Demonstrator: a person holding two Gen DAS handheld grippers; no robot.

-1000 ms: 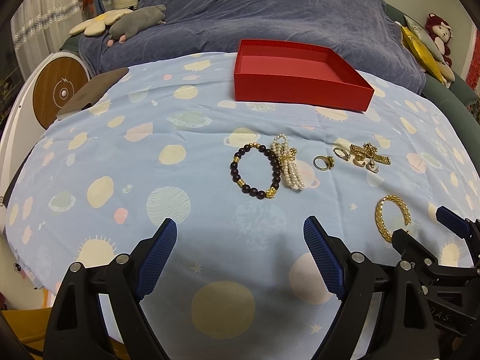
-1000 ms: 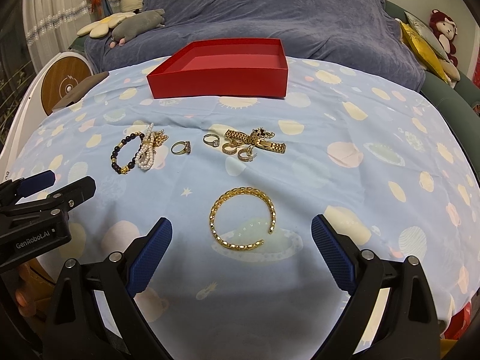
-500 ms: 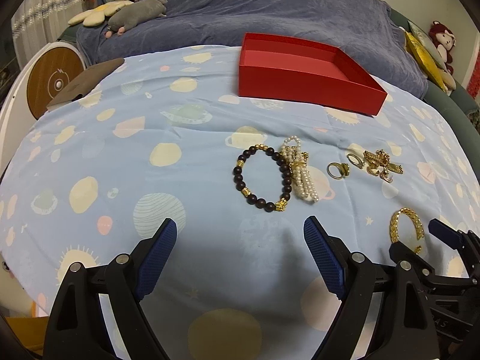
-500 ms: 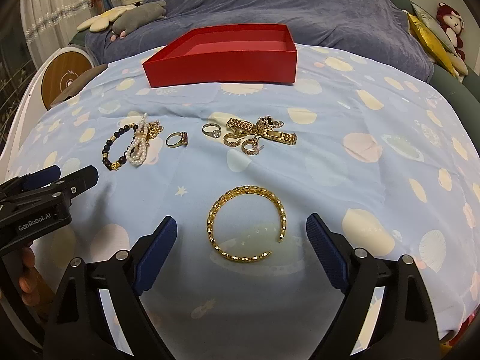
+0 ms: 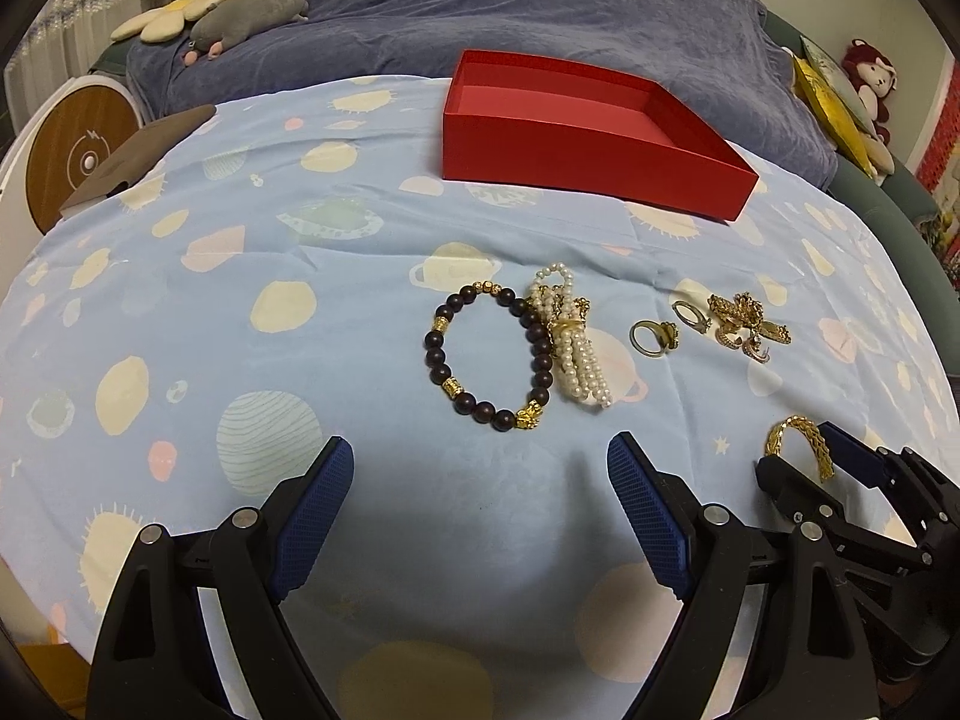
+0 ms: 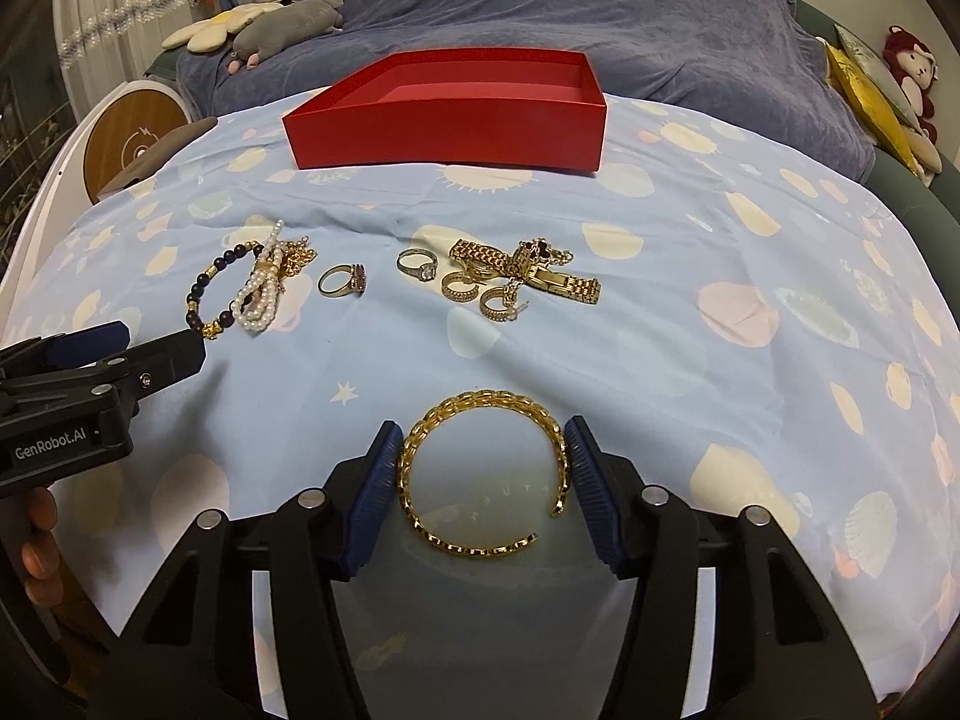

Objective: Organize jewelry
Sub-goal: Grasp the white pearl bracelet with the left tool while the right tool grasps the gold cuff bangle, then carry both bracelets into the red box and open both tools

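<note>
A gold cuff bracelet [image 6: 483, 474] lies on the blue cloth between the pads of my right gripper [image 6: 480, 468], whose jaws have closed in to touch its sides; it also shows in the left wrist view [image 5: 801, 441]. My left gripper [image 5: 480, 510] is open and empty just short of a dark bead bracelet [image 5: 489, 360] and a pearl bracelet [image 5: 570, 348]. Two rings [image 6: 345, 281] [image 6: 418, 264], hoop earrings [image 6: 480, 294] and a gold chain [image 6: 540, 270] lie further back. An empty red box [image 6: 447, 114] stands behind them.
A planet-print blue cloth [image 6: 750, 360] covers the round table. A blue-covered bed with soft toys [image 6: 282, 24] lies behind. A round wooden device [image 6: 132, 144] stands at the far left, next to a brown flat object [image 5: 138, 150].
My right gripper has moved forward and closed from wide open onto the gold cuff. My left gripper has moved closer to the bead bracelet and stays open.
</note>
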